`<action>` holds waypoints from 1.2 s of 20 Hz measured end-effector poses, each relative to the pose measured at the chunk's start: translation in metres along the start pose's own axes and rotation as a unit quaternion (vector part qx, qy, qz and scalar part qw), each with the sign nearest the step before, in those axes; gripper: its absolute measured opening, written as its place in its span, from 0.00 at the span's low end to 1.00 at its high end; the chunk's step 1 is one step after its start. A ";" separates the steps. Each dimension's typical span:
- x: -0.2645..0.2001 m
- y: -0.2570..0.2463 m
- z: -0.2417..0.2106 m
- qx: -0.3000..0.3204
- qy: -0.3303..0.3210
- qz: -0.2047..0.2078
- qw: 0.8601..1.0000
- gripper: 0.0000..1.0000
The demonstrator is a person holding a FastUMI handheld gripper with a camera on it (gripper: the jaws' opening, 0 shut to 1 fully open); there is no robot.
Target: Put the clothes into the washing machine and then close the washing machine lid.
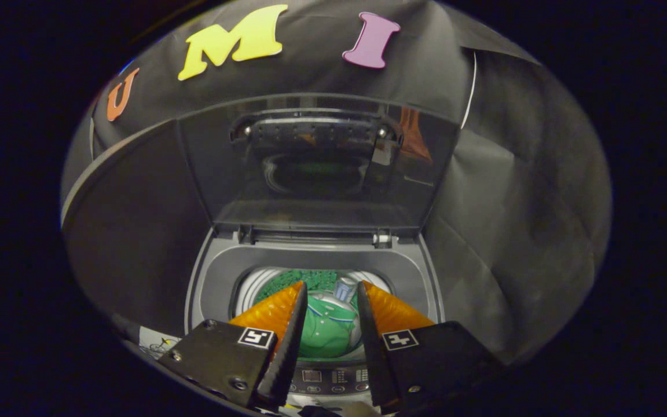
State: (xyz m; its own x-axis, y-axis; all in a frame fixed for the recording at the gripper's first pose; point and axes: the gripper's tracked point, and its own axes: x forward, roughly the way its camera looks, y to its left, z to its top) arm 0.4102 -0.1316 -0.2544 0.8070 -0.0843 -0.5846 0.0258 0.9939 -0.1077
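orange fingers (287,313): gripper (332,289) low centre of frame, jaws parted, gripping nothing
clothes: green shirt (327,330) lies in the drum (252,289), seen between the fingers
lid (322,162): upright, upper centre
tip: rise clear, press the lid's top edge down evenly

Green shirt (326,330) in washer drum (252,292); lid (316,168) upright, open.
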 end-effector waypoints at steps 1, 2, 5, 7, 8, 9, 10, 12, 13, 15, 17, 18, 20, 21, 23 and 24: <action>-0.008 -0.002 0.011 -0.002 -0.012 0.000 1.000 0.55; -0.017 -0.004 0.022 -0.004 -0.028 -0.001 1.000 0.55; -0.047 -0.002 0.063 -0.014 -0.080 0.002 0.997 0.54; -0.066 0.004 0.088 -0.026 -0.109 0.011 0.994 0.55; -0.072 0.007 0.100 -0.034 -0.120 0.014 0.992 0.55; -0.083 0.010 0.110 -0.038 -0.131 0.017 0.990 0.66; -0.085 0.015 0.119 -0.041 -0.142 0.024 0.989 0.78; -0.093 0.023 0.134 -0.039 -0.151 0.032 0.987 1.00; -0.095 0.026 0.141 -0.038 -0.157 0.036 0.986 1.00; -0.100 0.031 0.157 -0.038 -0.169 0.041 0.984 1.00; -0.101 0.034 0.169 -0.038 -0.177 0.045 0.983 1.00; -0.103 0.036 0.177 -0.036 -0.182 0.047 0.982 1.00; -0.100 0.037 0.193 -0.031 -0.187 0.049 0.981 1.00; -0.099 0.038 0.198 -0.028 -0.189 0.051 0.980 1.00; -0.094 0.037 0.211 -0.021 -0.192 0.053 0.980 1.00; -0.089 0.036 0.218 -0.018 -0.192 0.053 0.980 1.00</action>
State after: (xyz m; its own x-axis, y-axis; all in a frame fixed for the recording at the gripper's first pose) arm 0.4682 -0.0723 -0.0314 0.9669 0.0590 -0.2483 -0.0849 0.9918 -0.0952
